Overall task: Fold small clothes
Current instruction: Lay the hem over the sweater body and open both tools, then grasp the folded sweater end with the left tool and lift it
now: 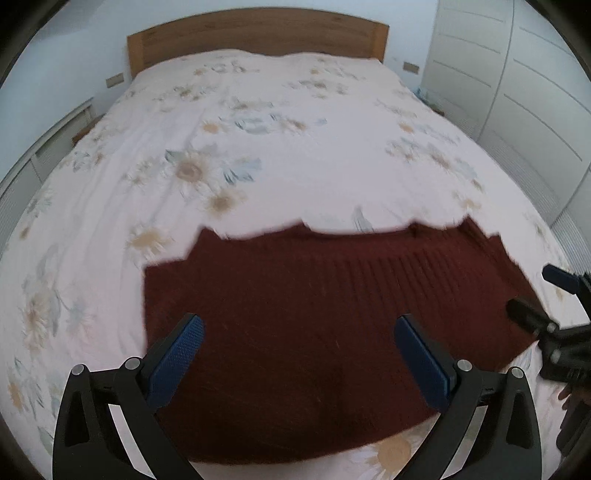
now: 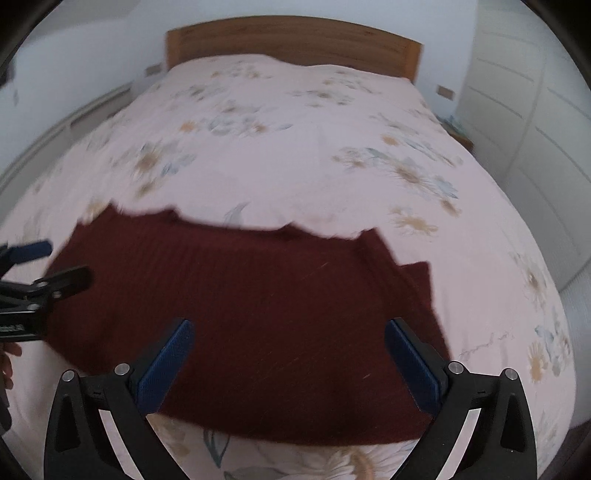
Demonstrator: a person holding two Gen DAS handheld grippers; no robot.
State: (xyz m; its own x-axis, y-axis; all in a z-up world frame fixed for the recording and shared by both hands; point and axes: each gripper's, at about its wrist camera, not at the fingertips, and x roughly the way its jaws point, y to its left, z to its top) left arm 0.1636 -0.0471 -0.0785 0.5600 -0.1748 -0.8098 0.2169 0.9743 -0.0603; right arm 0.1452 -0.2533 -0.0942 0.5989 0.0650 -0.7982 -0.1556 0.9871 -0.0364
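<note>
A dark red knitted garment (image 1: 314,325) lies flat on the bed near its foot; it also shows in the right wrist view (image 2: 258,314). My left gripper (image 1: 299,325) hovers above the garment's near part, open and empty, blue pads wide apart. My right gripper (image 2: 286,328) is also open and empty above the garment. The right gripper shows at the right edge of the left wrist view (image 1: 532,291), at the garment's right side. The left gripper shows at the left edge of the right wrist view (image 2: 62,262), over the garment's left side.
The bed has a white floral cover (image 1: 258,147) and a wooden headboard (image 1: 258,33). A white wardrobe (image 1: 517,92) stands to the right. A low white unit (image 1: 44,155) runs along the left wall.
</note>
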